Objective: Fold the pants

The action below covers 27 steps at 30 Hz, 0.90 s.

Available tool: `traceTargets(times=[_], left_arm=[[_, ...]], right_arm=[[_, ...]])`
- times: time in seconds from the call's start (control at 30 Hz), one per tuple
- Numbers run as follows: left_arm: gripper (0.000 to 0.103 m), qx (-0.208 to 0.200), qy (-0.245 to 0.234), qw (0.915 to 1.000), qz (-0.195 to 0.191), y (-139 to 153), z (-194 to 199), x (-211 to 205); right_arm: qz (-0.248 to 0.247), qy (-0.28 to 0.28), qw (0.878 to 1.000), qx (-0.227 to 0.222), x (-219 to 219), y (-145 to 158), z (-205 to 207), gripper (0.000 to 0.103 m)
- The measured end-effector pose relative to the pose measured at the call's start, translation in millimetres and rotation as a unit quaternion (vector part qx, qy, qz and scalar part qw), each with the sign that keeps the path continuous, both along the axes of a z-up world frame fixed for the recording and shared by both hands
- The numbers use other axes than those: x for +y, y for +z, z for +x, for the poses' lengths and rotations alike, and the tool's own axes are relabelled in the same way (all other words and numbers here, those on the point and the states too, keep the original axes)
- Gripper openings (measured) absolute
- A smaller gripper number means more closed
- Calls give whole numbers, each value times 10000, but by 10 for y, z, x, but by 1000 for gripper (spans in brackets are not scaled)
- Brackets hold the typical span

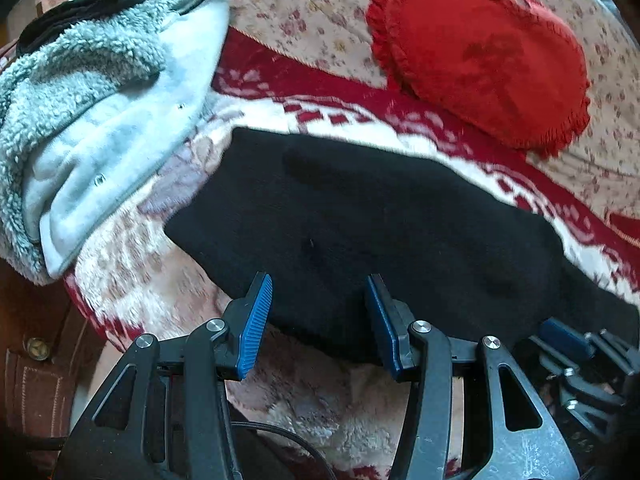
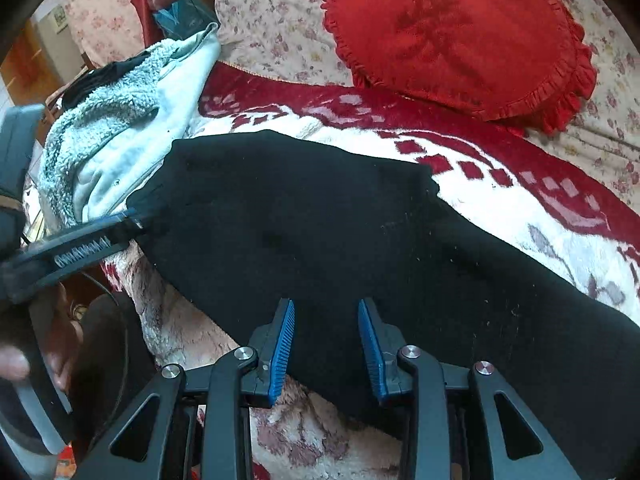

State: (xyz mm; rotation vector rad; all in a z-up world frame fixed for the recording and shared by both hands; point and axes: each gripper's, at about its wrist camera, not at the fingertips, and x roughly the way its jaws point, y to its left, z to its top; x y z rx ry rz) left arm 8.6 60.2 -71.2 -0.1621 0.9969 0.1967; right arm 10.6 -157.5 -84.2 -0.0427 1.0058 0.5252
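Note:
Black pants (image 1: 360, 220) lie flat on a red and white blanket (image 1: 168, 288), running from left to lower right; they also show in the right wrist view (image 2: 320, 232). My left gripper (image 1: 318, 292) is open, its blue pads over the near edge of the pants, holding nothing. My right gripper (image 2: 326, 316) is open too, over the near edge further along the pants. In the right wrist view the left gripper (image 2: 128, 220) shows side-on at the pants' left corner. In the left wrist view the right gripper (image 1: 568, 340) shows at the lower right.
A grey fleece-lined jacket (image 1: 92, 112) is heaped at the left, touching the pants' corner. A red frilled cushion (image 1: 480, 48) lies at the back right on a floral sheet (image 1: 304, 12). A brown garment (image 1: 36, 360) hangs at the lower left edge.

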Motion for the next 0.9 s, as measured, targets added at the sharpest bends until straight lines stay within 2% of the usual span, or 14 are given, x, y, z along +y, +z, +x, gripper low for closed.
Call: traceTargets(times=[0.1, 0.27, 0.57, 0.9], left_arm=[[48, -73, -48, 9997, 220, -7, -24, -65], [48, -84, -112, 9999, 92, 49, -59, -113], [48, -317, -249, 9989, 245, 282, -235, -308], [48, -572, -413, 9967, 396, 498, -366, -476]], right_arm=[[64, -47, 10000, 55, -57, 35, -34, 32], [93, -284, 9996, 19, -244, 110, -92, 32], [83, -810, 9967, 7, -655, 149, -174, 32], [173, -1123, 9935, 27, -1000, 124, -310, 32]])
